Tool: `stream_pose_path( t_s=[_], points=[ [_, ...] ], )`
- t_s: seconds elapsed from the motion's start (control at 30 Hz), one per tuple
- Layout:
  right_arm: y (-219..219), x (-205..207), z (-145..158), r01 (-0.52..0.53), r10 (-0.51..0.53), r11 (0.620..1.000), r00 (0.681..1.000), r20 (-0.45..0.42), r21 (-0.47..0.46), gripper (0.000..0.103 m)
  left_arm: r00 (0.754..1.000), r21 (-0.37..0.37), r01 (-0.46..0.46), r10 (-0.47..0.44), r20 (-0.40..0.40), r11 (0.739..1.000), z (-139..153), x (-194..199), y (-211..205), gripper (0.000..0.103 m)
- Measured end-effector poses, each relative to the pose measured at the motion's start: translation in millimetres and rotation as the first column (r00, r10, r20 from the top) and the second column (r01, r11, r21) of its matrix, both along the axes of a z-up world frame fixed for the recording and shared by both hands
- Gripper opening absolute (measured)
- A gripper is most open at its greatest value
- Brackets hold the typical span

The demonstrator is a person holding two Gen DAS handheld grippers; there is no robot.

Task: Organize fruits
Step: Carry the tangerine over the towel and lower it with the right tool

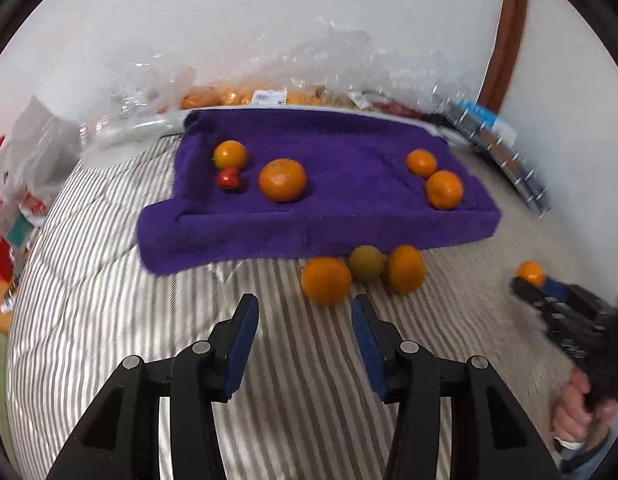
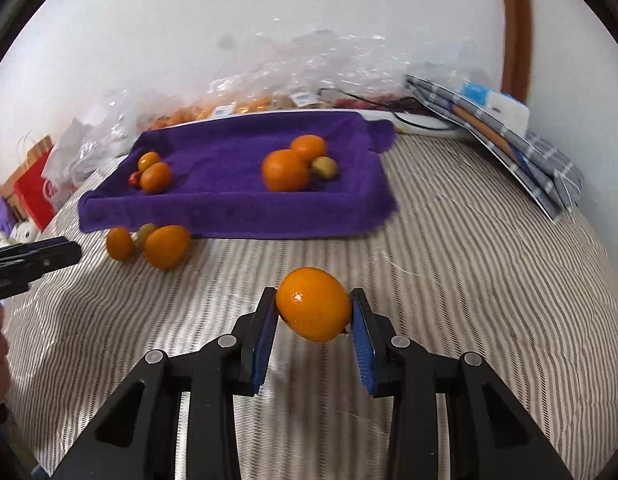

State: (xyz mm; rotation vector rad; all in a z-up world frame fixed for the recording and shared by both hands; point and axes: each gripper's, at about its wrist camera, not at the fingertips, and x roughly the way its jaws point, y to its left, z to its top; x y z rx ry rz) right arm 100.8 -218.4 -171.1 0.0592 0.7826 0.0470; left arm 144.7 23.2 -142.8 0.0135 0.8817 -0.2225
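A purple towel-lined tray (image 1: 309,232) (image 2: 229,208) lies on the striped bed. It holds several oranges, a small red fruit (image 1: 228,178) on its left and a greenish fruit (image 2: 325,167) on its right. Two oranges (image 1: 326,280) and a greenish fruit (image 1: 367,263) lie on the bed at the tray's front edge. My left gripper (image 1: 305,312) is open and empty, just short of them. My right gripper (image 2: 313,308) is shut on an orange (image 2: 313,309), held above the bed; it also shows in the left wrist view (image 1: 531,273).
Clear plastic bags of fruit (image 1: 245,96) lie behind the tray against the white wall. Checked folded cloth and a box (image 2: 505,128) lean at the right. Red and white bags (image 1: 13,200) stand at the bed's left edge.
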Motion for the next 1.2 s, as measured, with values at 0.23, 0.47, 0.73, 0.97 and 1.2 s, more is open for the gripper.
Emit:
stream_pose_path(
  t_s=[0.23,0.47,0.73,0.97,1.2],
  points=[
    [-12.3,-0.9,-0.5,-0.007,0.006,0.996,1.000,0.011,0.091,0.036,1.000,-0.030,0.016,-0.016,-0.027,0.999,-18.4,17.7,-13.6,0.046],
    [-12.8,-0.2,-2.1,-0.024,0.023,0.993,1.000,0.007,0.115,0.036,1.000,-0.010,0.002,-0.002,0.005,1.000,-26.1,19.8,-26.6,0.043],
    [-14.3,-1.5,-1.6,-0.007,0.006,0.994,1.000,0.012,0.110,0.036,1.000,-0.077,-0.005,0.006,0.003,0.997,-25.3,20.5,-14.5,0.032],
    [-12.1,5.6,2.8,-0.003,0.003,0.996,1.000,0.000,0.087,0.036,1.000,-0.116,-0.015,0.017,0.018,0.993,-2.9,10.4,2.9,0.032],
    [7.5,48.3,30.6,-0.046,0.043,0.997,0.998,0.040,0.064,0.036,0.991,-0.119,-0.094,0.104,0.082,0.988,33.7,40.2,31.8,0.032]
  ],
)
